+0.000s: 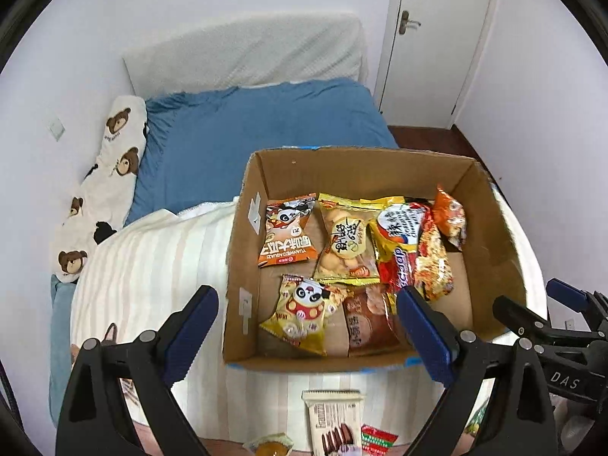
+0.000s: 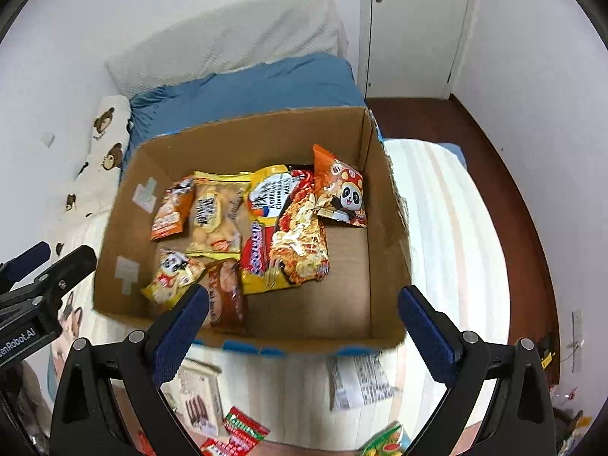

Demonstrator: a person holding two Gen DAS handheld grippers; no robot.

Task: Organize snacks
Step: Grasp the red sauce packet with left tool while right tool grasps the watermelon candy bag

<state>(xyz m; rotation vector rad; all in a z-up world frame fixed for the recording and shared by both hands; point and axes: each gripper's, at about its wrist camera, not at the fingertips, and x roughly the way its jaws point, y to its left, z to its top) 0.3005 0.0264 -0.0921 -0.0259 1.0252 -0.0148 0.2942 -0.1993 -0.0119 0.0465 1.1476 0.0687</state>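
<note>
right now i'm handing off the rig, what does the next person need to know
Left gripper: jaws open, empty, at the box's near-left edge.
Right gripper: jaws open, empty, over the near wall.
Cardboard box on the bed holds several packets, packed to the left; right side bare.
Left outside, in front of the box: white wafer pack, red-green packet, white label-side packet, green packet.

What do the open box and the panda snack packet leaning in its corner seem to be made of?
Box: corrugated cardboard, matte brown, it seems; its rim is ragged and tape patches show on one wall.
Panda snack packet: probably glossy printed plastic film; it shines and crinkles, with crimped ends.
</note>
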